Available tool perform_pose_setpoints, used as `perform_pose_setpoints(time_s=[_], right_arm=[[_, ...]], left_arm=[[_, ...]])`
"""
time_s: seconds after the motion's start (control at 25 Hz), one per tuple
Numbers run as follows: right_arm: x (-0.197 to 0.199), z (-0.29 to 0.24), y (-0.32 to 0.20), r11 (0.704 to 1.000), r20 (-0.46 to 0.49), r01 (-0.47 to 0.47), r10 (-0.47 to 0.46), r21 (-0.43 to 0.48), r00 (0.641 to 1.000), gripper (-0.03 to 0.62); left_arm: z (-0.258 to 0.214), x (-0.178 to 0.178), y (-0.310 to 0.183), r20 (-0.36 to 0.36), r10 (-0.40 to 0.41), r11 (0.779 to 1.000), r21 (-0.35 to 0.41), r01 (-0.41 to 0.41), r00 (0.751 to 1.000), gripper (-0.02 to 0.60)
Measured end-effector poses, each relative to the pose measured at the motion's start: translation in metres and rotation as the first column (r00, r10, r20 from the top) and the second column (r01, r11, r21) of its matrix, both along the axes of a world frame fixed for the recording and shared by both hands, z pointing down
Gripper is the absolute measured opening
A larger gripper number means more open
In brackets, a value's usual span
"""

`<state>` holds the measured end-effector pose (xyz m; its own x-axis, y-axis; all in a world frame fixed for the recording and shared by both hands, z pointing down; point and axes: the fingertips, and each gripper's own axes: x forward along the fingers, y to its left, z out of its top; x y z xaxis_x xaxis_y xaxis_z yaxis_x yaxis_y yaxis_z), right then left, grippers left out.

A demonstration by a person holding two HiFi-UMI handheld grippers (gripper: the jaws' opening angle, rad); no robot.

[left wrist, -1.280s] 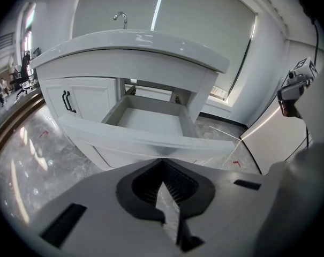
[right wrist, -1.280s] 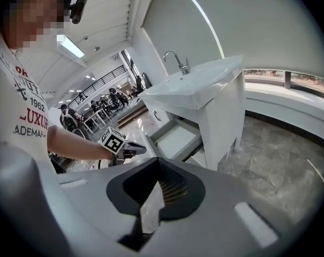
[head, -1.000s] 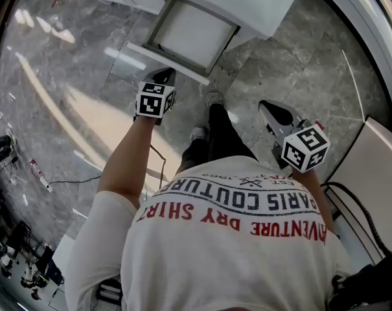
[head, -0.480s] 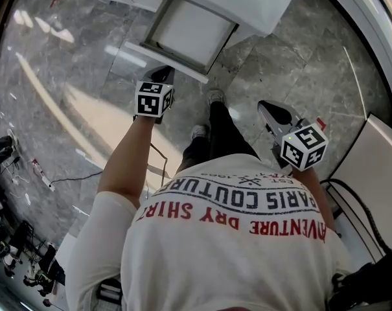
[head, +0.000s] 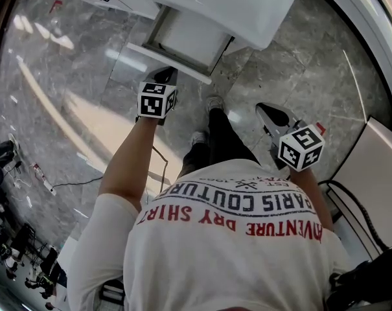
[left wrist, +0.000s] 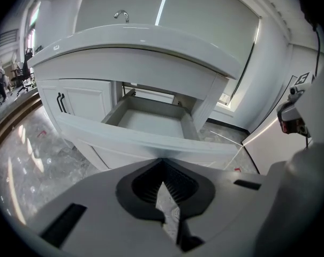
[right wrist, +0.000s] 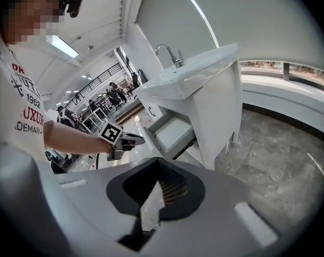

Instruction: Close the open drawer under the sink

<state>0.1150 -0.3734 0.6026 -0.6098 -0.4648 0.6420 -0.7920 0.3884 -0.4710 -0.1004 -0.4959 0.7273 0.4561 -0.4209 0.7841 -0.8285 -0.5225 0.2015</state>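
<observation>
Drawer (head: 183, 41) is open at 12 o'clock, its back end cut off under the sink (head: 247, 8). Left tongs (head: 166, 76) clenched, empty, just short of the drawer front; can't tell if touching. Right tongs (head: 273, 114) clenched, empty, at 2 o'clock, well apart from it. My shirt (head: 234, 238) hides the floor below.

The drawer (head: 183, 41) sticks out from under the sink (head: 244, 5). The left gripper (head: 165, 76) is just in front of the drawer; the right gripper (head: 270, 111) is off to the drawer's right, well apart.
</observation>
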Motion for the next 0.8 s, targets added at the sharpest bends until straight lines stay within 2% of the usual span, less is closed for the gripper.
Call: perform_pose_setpoints(time_s=[0.8], right_arm=[[0.054,0.011,-0.051,0.997,0.004,-0.067,0.067,-0.042,0.998,0.002]], left_arm=[[-0.004,0.070,-0.099,-0.045,0.007,0.999,0.045,-0.005,0.999,0.000]])
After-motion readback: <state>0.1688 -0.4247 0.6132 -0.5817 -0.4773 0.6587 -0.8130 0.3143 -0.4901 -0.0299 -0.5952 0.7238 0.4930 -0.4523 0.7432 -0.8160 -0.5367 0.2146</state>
